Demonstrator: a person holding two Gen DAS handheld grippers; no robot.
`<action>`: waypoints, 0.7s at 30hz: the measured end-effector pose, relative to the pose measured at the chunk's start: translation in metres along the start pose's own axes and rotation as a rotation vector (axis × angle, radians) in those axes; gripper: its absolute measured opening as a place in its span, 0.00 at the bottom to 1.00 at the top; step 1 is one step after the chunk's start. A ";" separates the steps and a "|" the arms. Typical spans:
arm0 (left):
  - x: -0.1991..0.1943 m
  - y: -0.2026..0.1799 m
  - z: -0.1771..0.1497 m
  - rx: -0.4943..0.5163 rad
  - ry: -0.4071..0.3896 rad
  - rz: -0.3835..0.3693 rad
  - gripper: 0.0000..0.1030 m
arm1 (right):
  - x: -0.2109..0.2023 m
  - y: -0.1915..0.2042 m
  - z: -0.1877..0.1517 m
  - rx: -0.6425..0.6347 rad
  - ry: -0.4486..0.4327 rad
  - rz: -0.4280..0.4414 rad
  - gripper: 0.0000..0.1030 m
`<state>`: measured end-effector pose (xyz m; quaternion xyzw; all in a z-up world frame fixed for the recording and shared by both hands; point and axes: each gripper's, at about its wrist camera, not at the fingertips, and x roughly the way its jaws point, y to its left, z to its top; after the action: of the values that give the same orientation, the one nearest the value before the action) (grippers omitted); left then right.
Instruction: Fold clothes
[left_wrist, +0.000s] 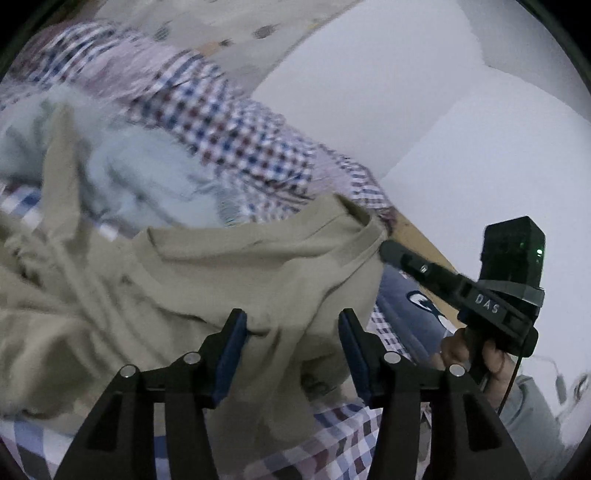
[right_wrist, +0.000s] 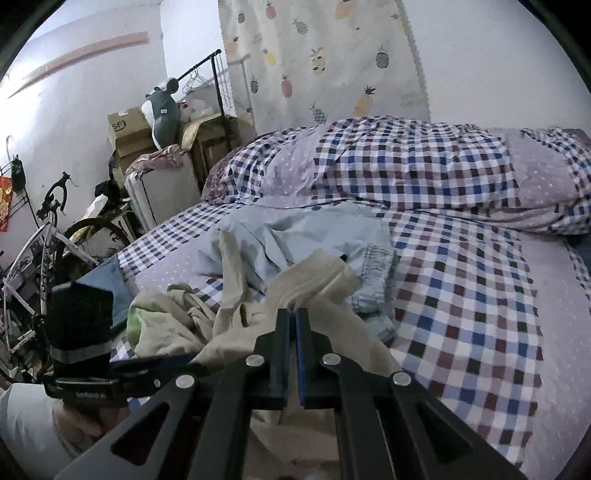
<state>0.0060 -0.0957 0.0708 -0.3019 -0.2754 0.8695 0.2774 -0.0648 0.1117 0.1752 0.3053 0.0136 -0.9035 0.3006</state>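
A crumpled beige garment (left_wrist: 207, 280) lies on the checked bed sheet (right_wrist: 461, 295). My left gripper (left_wrist: 291, 325) is open, and a fold of the beige cloth hangs between its blue pads (left_wrist: 231, 350) without being pinched. My right gripper (right_wrist: 295, 314) is shut on a bunched edge of the beige garment (right_wrist: 317, 280) and holds it a little above the bed. In the left wrist view the right gripper (left_wrist: 388, 253) pinches the garment's far right corner. A light blue garment (right_wrist: 295, 236) lies rumpled just beyond the beige one.
A checked duvet (right_wrist: 406, 162) is heaped across the far side of the bed. Left of the bed stand a bicycle (right_wrist: 44, 236), a suitcase (right_wrist: 162, 188) and stacked cardboard boxes (right_wrist: 125, 129). A pineapple-print curtain (right_wrist: 321, 59) hangs behind. A person's hand (left_wrist: 480, 354) holds the right tool.
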 end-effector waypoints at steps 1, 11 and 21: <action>0.002 -0.005 0.000 0.015 -0.001 -0.012 0.53 | -0.005 -0.001 -0.003 0.004 0.001 0.002 0.02; 0.006 -0.033 -0.013 0.115 0.038 -0.072 0.07 | -0.031 -0.014 -0.029 0.058 0.073 -0.038 0.06; -0.013 -0.026 -0.018 0.154 0.161 -0.060 0.07 | -0.049 -0.033 -0.041 0.115 0.115 -0.077 0.57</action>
<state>0.0346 -0.0803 0.0802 -0.3400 -0.1934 0.8524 0.3469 -0.0295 0.1735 0.1644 0.3729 -0.0095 -0.8946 0.2462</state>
